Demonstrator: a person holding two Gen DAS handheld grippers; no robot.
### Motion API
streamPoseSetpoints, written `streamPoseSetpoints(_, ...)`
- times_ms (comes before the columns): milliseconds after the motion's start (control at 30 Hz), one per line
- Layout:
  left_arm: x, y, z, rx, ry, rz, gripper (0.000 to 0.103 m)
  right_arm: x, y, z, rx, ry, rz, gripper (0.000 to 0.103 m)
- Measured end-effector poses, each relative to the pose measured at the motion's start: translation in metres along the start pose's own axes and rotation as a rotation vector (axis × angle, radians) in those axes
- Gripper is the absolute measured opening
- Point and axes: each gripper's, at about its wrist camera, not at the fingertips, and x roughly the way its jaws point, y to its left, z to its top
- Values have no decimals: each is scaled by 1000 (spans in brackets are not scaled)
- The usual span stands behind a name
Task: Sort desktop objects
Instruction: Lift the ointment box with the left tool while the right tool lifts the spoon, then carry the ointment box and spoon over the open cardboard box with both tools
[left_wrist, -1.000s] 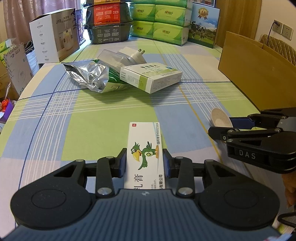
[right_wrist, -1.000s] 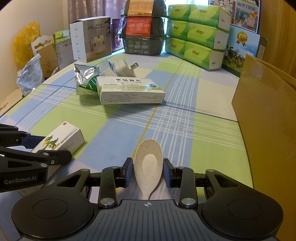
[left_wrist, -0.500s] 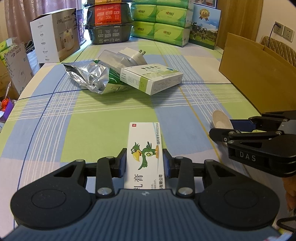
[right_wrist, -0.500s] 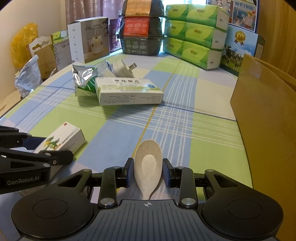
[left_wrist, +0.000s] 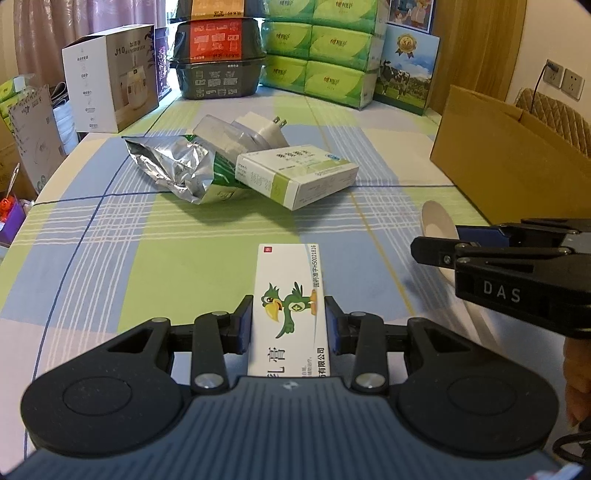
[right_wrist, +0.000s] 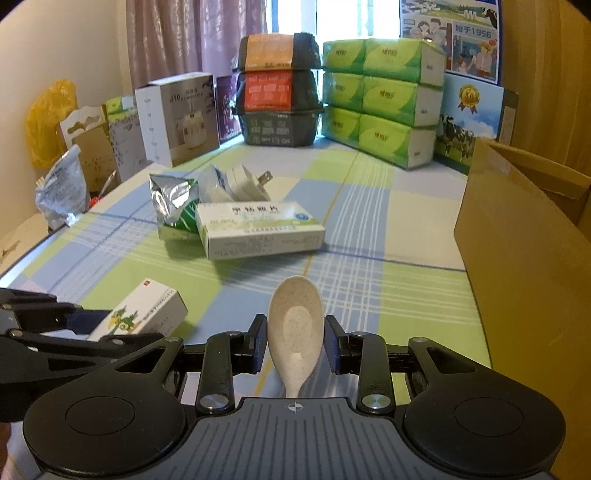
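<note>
Left wrist view first: my left hand-held gripper (left_wrist: 289, 325) is clamped on the parrot ointment box (left_wrist: 289, 306), which sticks out forward over the bench (left_wrist: 110, 258). Compared with a second ago the whole scene has dropped lower in frame, so I read that as both pieces being lifted. The medicine box (left_wrist: 295, 175), foil pouch (left_wrist: 177, 170) and plug adapter (left_wrist: 258, 129) haven't budged. My right hand-held gripper (left_wrist: 439, 245) is alongside, spoon (left_wrist: 436, 221) bowl poking out.

Right wrist view: that gripper (right_wrist: 295, 341) pinches the speckled spoon (right_wrist: 294, 325) at the bowl's sides, handle pointing back at me. The cardboard box (right_wrist: 524, 277) on the right looks closer than before, so I'd guess that's the drop-off; nothing's released yet.
</note>
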Motion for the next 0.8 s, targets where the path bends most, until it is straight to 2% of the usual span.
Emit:
streamPoseSetpoints(267,-11,-1,4,-23,-14,-25,33,-17,2,8,26,-40,18,29)
streamPoseSetpoints(567,-52,-11,10,10,-77,-28,33,-57,-4,13,40,-100,3,29)
streamPoseSetpoints(800,-87,-27,0,-31,-102,-18,33,-101,-12,1,74,-120,-17,29)
